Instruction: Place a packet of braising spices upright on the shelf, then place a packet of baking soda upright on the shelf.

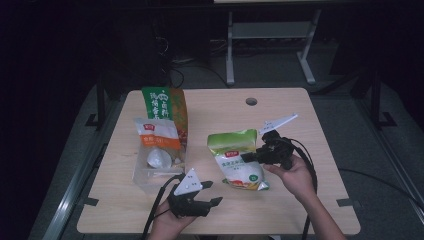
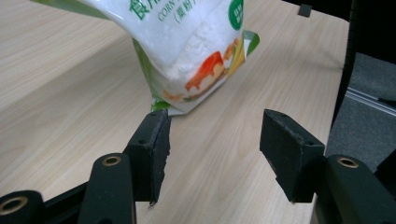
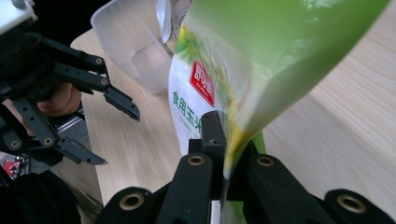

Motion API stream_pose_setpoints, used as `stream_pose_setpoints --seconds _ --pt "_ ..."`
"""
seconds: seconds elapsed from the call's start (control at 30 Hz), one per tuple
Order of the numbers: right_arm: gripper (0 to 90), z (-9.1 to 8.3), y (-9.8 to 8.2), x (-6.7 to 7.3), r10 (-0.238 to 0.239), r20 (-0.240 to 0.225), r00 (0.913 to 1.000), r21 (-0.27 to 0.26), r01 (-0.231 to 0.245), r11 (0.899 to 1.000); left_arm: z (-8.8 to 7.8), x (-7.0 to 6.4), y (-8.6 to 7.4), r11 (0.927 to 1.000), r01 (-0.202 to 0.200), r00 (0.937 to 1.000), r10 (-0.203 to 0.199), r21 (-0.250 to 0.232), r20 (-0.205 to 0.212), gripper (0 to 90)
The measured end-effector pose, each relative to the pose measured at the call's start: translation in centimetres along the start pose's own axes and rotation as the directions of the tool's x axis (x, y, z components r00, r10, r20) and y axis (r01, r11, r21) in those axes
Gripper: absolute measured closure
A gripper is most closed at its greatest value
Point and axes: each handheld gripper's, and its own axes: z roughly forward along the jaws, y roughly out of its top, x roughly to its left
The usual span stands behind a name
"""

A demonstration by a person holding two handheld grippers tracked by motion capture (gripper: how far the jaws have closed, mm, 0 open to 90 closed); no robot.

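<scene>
1. A pale wooden table (image 1: 300,210) is seen in a dim room, with grey metal frame legs (image 1: 230,50) standing on the floor beyond its far edge.
2. A green-and-white bag of corn starch (image 1: 236,160) is held at the middle of the table, right of centre, its lower end tilted towards the near edge.
3. The bag's side edge is clamped by the right gripper (image 1: 250,157), whose jaws are pressed flat on the film; the pinch is shown close up in the right gripper view (image 3: 223,140).
4. The left gripper (image 1: 212,192) is held near the front edge, left of the bag, its jaws spread apart with nothing between them; the bag's bottom corner (image 2: 187,70) is seen just beyond its fingertips (image 2: 152,154).
5. A clear plastic measuring scoop (image 3: 135,46) is seen beside the bag.
6. Two more food packets (image 1: 160,130) are laid at the left of the table, one overlapping the other.
</scene>
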Motion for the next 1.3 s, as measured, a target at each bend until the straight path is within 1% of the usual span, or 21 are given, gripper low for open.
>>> stream_pose_setpoints --seconds 0.03,0.2,0.23,0.27,0.33,0.37,0.4,0.5,0.57,0.6,0.73,0.77,0.97,1.07,1.1,1.13,1.23,1.27,1.3 --pt "89.9 -0.1 0.1 0.0 0.006 -0.001 1.0 -0.001 -0.006 1.0 0.0 0.0 0.0 1.0 0.001 1.0 -0.001 0.0 0.003 40.7" --pt "89.9 -0.4 0.8 0.0 0.003 0.001 1.0 -0.009 -0.003 1.0 0.0 0.0 -0.1 0.9998 0.015 0.9998 -0.015 -0.012 0.015 39.3" --pt "89.9 -0.5 1.0 0.0 0.005 0.002 1.0 -0.004 -0.005 1.0 0.0 0.0 -0.2 0.9998 0.015 0.9998 -0.015 -0.01 0.017 38.9" --pt "89.9 -0.5 1.1 0.0 0.004 0.001 1.0 -0.006 -0.004 1.0 0.0 0.0 -0.2 1.0 0.006 0.9998 -0.006 -0.003 0.018 39.2" --pt "89.9 -0.6 1.4 0.1 0.005 0.0 1.0 -0.008 -0.005 1.0 0.0 0.0 -0.3 0.9999 0.016 0.9995 -0.016 -0.001 0.026 39.5" --pt "89.9 -0.6 1.6 0.1 -0.002 0.004 1.0 -0.009 0.002 1.0 -0.1 0.1 -0.2 1.0 0.009 0.9997 -0.009 0.004 0.023 39.4" --pt "89.9 -0.5 1.7 0.1 0.0 0.004 1.0 -0.007 0.0 1.0 -0.1 0.0 -0.2 0.9999 0.012 0.9997 -0.012 -0.005 0.022 39.3" --pt "89.9 -0.5 2.0 0.1 -0.003 0.009 1.0 -0.002 0.003 1.0 -0.2 0.1 -0.1 1.0 0.007 0.9998 -0.007 -0.007 0.019 39.3" --pt "89.9 -0.6 2.2 0.0 0.006 0.007 1.0 -0.008 -0.006 1.0 -0.3 0.1 -0.1 1.0 0.006 0.9998 -0.006 -0.006 0.019 39.2" --pt "89.9 -0.7 2.2 0.0 0.012 0.003 0.9999 -0.013 -0.012 1.0 -0.3 0.2 -0.2 1.0 -0.002 0.9999 0.002 -0.001 0.017 39.2" --pt "89.9 -1.0 2.6 -0.3 0.018 -0.005 0.9998 -0.028 -0.018 0.999 -0.2 0.1 -0.1 1.0 0.009 0.9997 -0.009 0.002 0.022 39.0" --pt "89.9 -1.1 2.7 -0.2 0.019 -0.007 0.9998 -0.029 -0.019 0.999 -0.2 0.1 -0.2 0.9999 0.011 0.9997 -0.011 -0.007 0.022 39.0" --pt "89.9 -1.2 3.5 0.0 0.007 -0.002 1.0 -0.031 -0.007 0.999 -0.2 0.0 -0.1 1.0 0.005 0.9997 -0.005 -0.008 0.024 38.8" --pt "89.9 -1.1 3.7 0.0 0.009 -0.009 0.9999 -0.035 -0.009 0.999 -0.2 0.0 -0.2 1.0 0.001 0.9997 -0.001 -0.006 0.025 38.7" --pt "89.9 -1.0 3.7 0.0 0.003 -0.007 1.0 -0.035 -0.003 0.999 -0.2 -0.1 -0.2 1.0 -0.002 0.9997 0.002 -0.007 0.023 38.7" --pt "89.9 -1.0 3.8 0.0 0.009 -0.008 0.9999 -0.033 -0.009 0.999 -0.2 -0.1 -0.2 1.0 0.0 0.9997 0.001 -0.008 0.024 38.7" --pt "89.9 -0.7 4.0 0.2 0.008 -0.011 0.9999 -0.027 -0.009 1.0 -0.2 -0.2 -0.2 0.9999 0.002 0.9996 -0.002 -0.01 0.028 38.7" --pt "89.9 -0.6 4.1 0.2 -0.002 -0.011 0.9999 -0.031 0.001 1.0 -0.2 -0.3 -0.2 1.0 0.002 0.9996 -0.001 -0.008 0.029 38.7" --pt "89.9 -0.7 4.3 0.4 0.002 -0.01 1.0 -0.026 -0.002 1.0 -0.2 -0.2 -0.2 1.0 -0.008 0.9995 0.008 -0.001 0.029 38.7"
